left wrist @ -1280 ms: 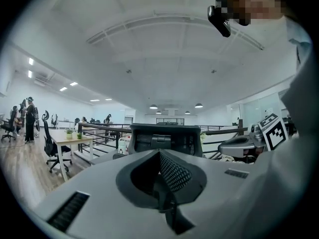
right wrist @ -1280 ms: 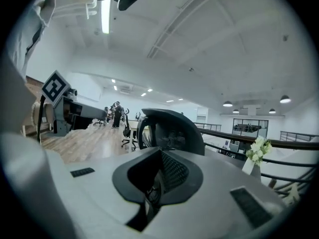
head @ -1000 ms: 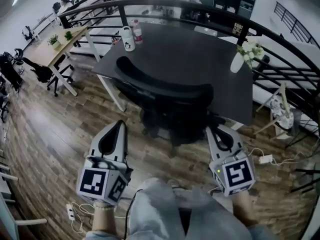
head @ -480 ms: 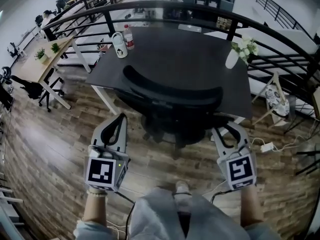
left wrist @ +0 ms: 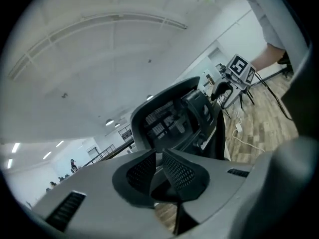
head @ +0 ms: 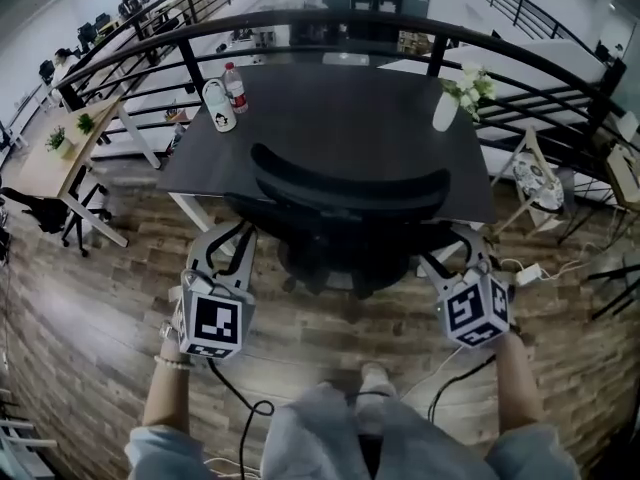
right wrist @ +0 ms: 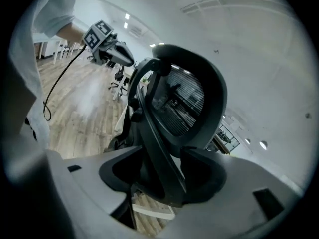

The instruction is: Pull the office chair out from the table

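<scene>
The black office chair (head: pixel 350 190) stands tucked under the dark table (head: pixel 340 108), its curved backrest toward me. My left gripper (head: pixel 228 240) is at the chair's left side, close to the seat. In the left gripper view the left gripper (left wrist: pixel 159 159) has its jaws opening, only a narrow gap shows and nothing is in it, and the chair's back (left wrist: pixel 172 118) lies beyond. My right gripper (head: pixel 455 250) is at the chair's right side. In the right gripper view the right gripper (right wrist: pixel 164 171) has its jaws opening wide, with a dark bar of the chair's frame (right wrist: pixel 159 143) running between them.
On the table stand a white canister (head: pixel 218 105), a bottle (head: pixel 235 86) and a white vase with flowers (head: pixel 447 110). A black railing (head: pixel 300 23) curves behind the table. Cables (head: pixel 235 408) and a power strip (head: pixel 528 273) lie on the wood floor. My legs (head: pixel 350 433) are below.
Both grippers have moved forward to the chair's sides and rolled. Their jaws, shut before, have parted, the right much wider than the left.
</scene>
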A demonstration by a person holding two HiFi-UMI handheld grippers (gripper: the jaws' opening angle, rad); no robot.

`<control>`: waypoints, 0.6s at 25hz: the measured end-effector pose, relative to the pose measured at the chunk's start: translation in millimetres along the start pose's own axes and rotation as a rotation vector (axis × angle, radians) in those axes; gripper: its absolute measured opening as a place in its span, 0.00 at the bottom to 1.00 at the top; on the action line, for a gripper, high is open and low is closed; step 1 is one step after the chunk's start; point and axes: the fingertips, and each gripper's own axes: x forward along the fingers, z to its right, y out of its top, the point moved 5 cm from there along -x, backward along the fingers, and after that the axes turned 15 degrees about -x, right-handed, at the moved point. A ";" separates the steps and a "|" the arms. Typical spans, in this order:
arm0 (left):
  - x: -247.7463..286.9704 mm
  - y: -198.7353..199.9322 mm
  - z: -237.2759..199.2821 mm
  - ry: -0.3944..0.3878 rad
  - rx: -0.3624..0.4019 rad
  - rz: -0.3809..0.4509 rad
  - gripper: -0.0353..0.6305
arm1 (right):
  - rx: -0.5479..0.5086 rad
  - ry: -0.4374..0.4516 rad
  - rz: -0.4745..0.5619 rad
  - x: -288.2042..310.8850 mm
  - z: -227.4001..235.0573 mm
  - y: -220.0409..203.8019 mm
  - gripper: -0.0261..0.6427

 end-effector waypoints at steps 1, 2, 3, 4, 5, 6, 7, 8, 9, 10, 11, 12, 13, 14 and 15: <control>5.0 -4.3 -1.9 -0.011 0.044 -0.013 0.15 | -0.022 0.009 -0.018 3.3 0.1 -1.3 0.39; 10.3 -8.2 -3.1 -0.022 0.091 -0.028 0.19 | -0.039 0.019 -0.035 6.3 0.2 -3.3 0.40; 15.7 -12.1 -3.6 -0.034 0.135 -0.046 0.21 | -0.056 0.027 -0.052 9.1 0.1 -5.7 0.41; 21.0 -16.4 -4.0 -0.045 0.174 -0.065 0.24 | -0.074 0.035 -0.068 11.7 -0.3 -8.2 0.41; 26.1 -21.0 -4.6 -0.056 0.210 -0.085 0.26 | -0.091 0.044 -0.084 14.2 -0.9 -10.6 0.41; 31.1 -25.8 -5.6 -0.063 0.246 -0.108 0.29 | -0.110 0.053 -0.099 16.6 -1.7 -12.8 0.41; 36.2 -30.8 -7.0 -0.068 0.286 -0.132 0.31 | -0.130 0.063 -0.114 19.1 -2.3 -15.0 0.41; 41.4 -35.8 -8.6 -0.071 0.331 -0.157 0.33 | -0.151 0.072 -0.128 21.6 -2.8 -17.2 0.42; 46.9 -40.5 -10.5 -0.072 0.379 -0.181 0.34 | -0.173 0.079 -0.141 24.1 -2.9 -19.5 0.42; 52.7 -44.7 -12.4 -0.071 0.425 -0.202 0.35 | -0.192 0.085 -0.151 26.3 -2.7 -21.7 0.42; 58.6 -48.5 -14.3 -0.069 0.465 -0.221 0.35 | -0.207 0.089 -0.159 28.0 -2.2 -23.6 0.42; 64.1 -51.8 -16.0 -0.068 0.499 -0.239 0.35 | -0.217 0.093 -0.165 29.2 -1.6 -25.2 0.42; 69.0 -54.9 -17.3 -0.069 0.530 -0.256 0.35 | -0.226 0.097 -0.171 30.0 -1.1 -26.5 0.42; 73.1 -57.5 -18.4 -0.072 0.558 -0.271 0.36 | -0.235 0.101 -0.178 30.6 -0.7 -27.4 0.42; 76.5 -59.7 -19.1 -0.080 0.583 -0.284 0.36 | -0.246 0.104 -0.185 31.2 -0.5 -27.7 0.42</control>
